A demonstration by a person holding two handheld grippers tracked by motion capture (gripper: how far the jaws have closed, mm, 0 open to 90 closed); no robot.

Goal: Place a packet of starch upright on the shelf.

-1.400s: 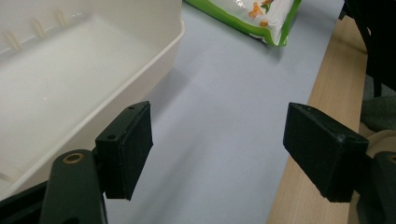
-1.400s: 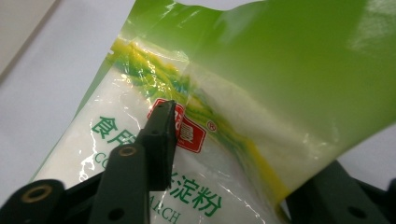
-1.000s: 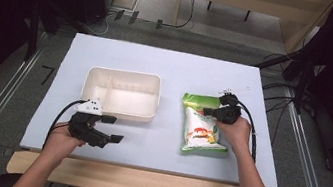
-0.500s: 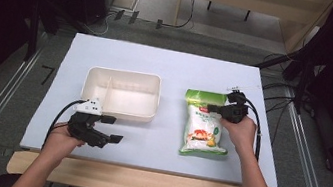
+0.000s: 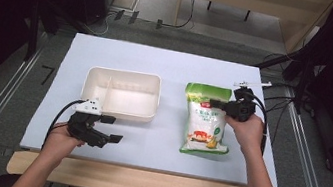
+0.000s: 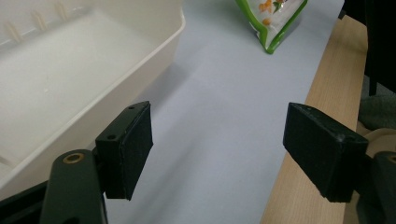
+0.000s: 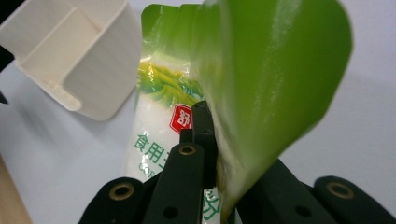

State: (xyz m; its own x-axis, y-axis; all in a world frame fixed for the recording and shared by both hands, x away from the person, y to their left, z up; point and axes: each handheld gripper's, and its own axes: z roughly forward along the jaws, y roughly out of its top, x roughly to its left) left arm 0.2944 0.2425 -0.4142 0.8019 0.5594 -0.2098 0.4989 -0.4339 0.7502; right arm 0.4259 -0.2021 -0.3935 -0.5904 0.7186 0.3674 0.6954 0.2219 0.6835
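Right tongs (image 5: 226, 104) clamped the green bag's (image 5: 205, 122) top edge, lifting it. Left tongs (image 5: 110, 129) released, lower left of frame. Next: carry it to the white tray (image 5: 121, 111).

The worktop (image 5: 173, 69) is a pale blue-white sheet laid over a light wooden board whose bare edge shows along the near side. A cream plastic tray (image 5: 122, 93), with a thin divider wall inside it, sits left of the middle. Well apart from it to the right is a green and white food bag (image 5: 204, 122); its lower end rests on the sheet while its upper edge is raised off it.
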